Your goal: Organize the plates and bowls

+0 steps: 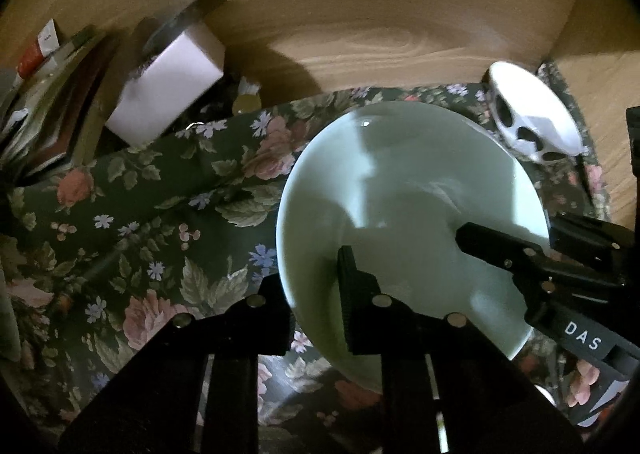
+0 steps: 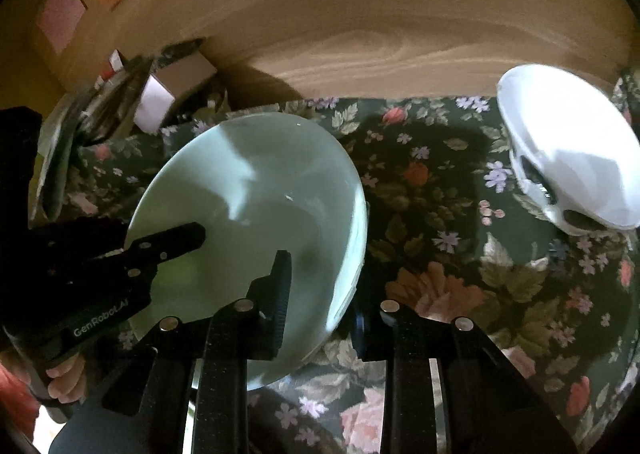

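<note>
A pale green plate [image 1: 400,190] [image 2: 256,190] lies on the floral cloth [image 1: 160,214], held at two opposite edges. My left gripper [image 1: 312,286] is shut on its left rim, one pad on the plate's face and the other finger outside the rim. My right gripper [image 2: 324,294] is shut on the right rim in the same way. Each gripper shows in the other's view: the right gripper [image 1: 516,230], the left gripper [image 2: 188,238]. A white bowl with cut-out holes [image 1: 532,118] [image 2: 572,158] stands on the cloth to the right, apart from the plate.
A wooden panel [image 1: 360,14] rises right behind the cloth. At the back left are a white box [image 1: 168,94] and a pile of books and papers [image 1: 48,106]. A hand [image 2: 64,378] holds the left gripper's handle. Bare floral cloth [image 2: 460,254] lies between plate and bowl.
</note>
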Tool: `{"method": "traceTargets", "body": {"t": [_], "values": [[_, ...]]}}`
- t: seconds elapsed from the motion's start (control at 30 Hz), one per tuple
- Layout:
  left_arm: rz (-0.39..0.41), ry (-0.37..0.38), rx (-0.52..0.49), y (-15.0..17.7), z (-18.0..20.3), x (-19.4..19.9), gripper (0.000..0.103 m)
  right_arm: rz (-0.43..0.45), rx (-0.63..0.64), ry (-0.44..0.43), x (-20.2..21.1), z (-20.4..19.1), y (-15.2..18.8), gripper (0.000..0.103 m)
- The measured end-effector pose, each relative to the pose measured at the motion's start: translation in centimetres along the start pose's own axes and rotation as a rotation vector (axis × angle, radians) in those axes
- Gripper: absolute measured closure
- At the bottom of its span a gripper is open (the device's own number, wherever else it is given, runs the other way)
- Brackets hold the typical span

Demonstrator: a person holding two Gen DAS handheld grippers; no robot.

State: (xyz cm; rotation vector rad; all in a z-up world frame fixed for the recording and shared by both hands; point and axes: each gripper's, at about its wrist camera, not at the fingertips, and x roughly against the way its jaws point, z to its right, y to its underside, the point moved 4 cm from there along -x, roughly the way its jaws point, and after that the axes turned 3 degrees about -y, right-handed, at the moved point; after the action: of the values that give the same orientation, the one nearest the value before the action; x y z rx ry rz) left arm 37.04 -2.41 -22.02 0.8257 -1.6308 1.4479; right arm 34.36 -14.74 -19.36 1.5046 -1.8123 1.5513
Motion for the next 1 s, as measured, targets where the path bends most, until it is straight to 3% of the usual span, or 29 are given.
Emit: {"method": "traceTargets", "body": {"t": [0.57, 1.0], "values": [[0.141, 0.012, 0.016, 1.7, -0.7, 7.5, 0.086, 0.125, 0.069, 0.004, 6.2, -3.7, 0.5, 0.08], [0.197, 0.011, 0.051, 5.3, -2.2, 11.8, 0.086, 0.155, 0.112, -0.004, 8.2, -7.4, 2.6, 0.08]]}}
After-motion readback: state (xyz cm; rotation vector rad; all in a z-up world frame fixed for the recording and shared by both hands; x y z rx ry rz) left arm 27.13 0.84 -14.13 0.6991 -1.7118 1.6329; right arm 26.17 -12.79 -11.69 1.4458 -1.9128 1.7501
